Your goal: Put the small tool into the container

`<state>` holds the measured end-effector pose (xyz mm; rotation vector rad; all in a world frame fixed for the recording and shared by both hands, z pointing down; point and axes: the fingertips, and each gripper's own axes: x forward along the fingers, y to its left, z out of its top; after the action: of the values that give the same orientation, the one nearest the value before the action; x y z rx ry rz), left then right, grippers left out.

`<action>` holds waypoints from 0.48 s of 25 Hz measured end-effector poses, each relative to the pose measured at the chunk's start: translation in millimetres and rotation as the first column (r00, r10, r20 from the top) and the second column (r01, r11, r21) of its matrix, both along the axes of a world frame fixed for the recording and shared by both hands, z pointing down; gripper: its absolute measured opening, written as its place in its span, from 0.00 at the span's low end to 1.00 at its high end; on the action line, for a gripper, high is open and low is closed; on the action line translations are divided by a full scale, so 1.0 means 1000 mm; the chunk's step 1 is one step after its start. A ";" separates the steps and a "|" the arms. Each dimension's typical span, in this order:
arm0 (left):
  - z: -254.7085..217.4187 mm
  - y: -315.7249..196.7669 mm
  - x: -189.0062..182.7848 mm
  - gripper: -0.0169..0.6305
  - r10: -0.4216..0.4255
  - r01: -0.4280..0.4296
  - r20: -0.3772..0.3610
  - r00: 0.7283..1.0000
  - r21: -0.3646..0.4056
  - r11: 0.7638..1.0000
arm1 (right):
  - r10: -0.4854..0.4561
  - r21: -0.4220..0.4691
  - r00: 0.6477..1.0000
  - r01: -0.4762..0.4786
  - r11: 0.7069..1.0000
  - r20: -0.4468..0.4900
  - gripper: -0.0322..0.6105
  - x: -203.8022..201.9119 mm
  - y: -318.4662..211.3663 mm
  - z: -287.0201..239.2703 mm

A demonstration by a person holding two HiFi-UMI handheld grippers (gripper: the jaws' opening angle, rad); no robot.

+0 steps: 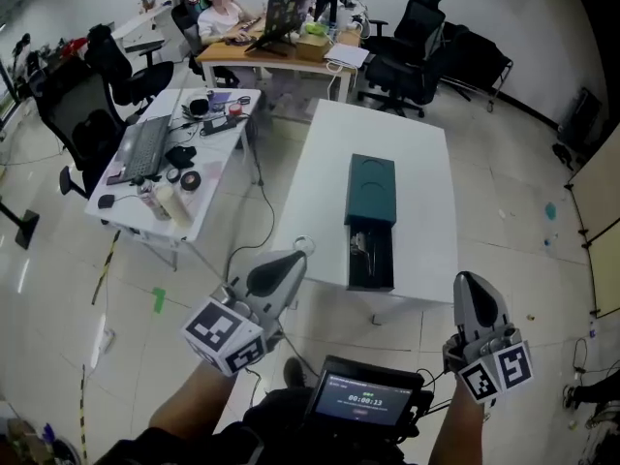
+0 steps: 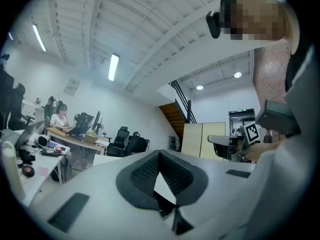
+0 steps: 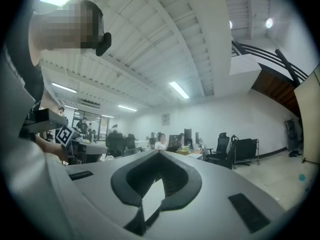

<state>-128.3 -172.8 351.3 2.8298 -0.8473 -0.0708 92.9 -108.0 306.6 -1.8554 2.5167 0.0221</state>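
While both claws sit low by the person's body, the long white rectangular tabletop (image 1: 417, 163) stands ahead on the pale tiled floor (image 1: 504, 211), well apart from them. Second white tabletop (image 1: 215, 168) to its left, cluttered: black keyboard (image 1: 145, 148), cables, small round items. Black office chairs (image 1: 412, 51) behind; a person (image 1: 225, 13) seated at a wooden desk at the far end.

On the long tabletop, near its front edge: dark teal rectangular container (image 1: 372, 188), set lengthwise, with a black open tray (image 1: 371, 260) extending toward the person. Small metallic tool (image 1: 359, 244) lies inside that tray, at its left side; too small to tell its kind.

Left claw (image 1: 296, 258): over the floor, short of the tabletop, pointing toward it. Its own view shows dark ribbed pads (image 2: 146, 173) meeting at the tips, nothing between them. Right claw (image 1: 469, 281): lower right, also over the floor, pads (image 3: 173, 170) closed tip to tip, empty.

Small black screen device (image 1: 366, 400) at the person's chest, between the two claws.
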 end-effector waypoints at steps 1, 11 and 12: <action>-0.005 0.011 0.001 0.05 -0.003 0.003 -0.011 1.000 0.007 1.000 | -0.007 0.003 1.000 0.007 1.000 -0.014 0.06 0.001 0.011 -0.001; -0.042 0.173 0.079 0.05 -0.040 0.041 -0.020 0.999 0.055 0.998 | -0.114 0.039 0.993 0.115 0.993 -0.037 0.06 0.055 0.159 -0.017; -0.043 0.196 0.088 0.05 -0.050 0.050 -0.014 0.999 0.061 0.997 | -0.128 0.040 0.991 0.130 0.991 -0.045 0.06 0.062 0.179 -0.018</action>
<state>-40.1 22.8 308.3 2.8615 -0.9289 -0.1236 155.3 71.1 288.3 -1.6907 2.6372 0.1147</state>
